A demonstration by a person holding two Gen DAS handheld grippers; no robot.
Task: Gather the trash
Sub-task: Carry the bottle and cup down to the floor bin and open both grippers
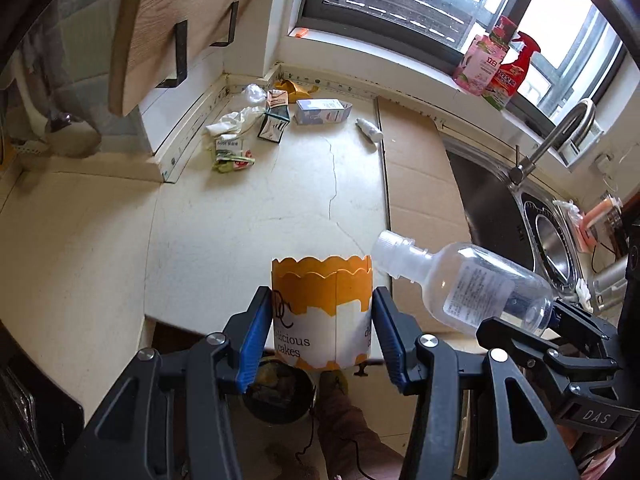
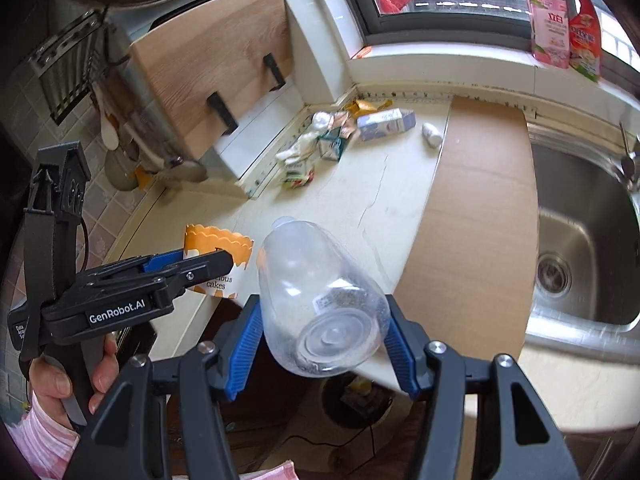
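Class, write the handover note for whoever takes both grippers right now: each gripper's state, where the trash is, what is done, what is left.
Left gripper: shut on the paper cake cup.
Right gripper: shut on the clear plastic bottle, gripped near its base.
Both are held off the front edge of the counter, above a dark bin on the floor.
Done: two items picked up.
Left: drop both, then clear the far corner: milk carton, small white bottle, crumpled wrappers.

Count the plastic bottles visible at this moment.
2. A clear bottle is clamped in the right gripper above the counter edge; a small white bottle lies on the countertop near the cardboard sheet. Others may hide among the litter.
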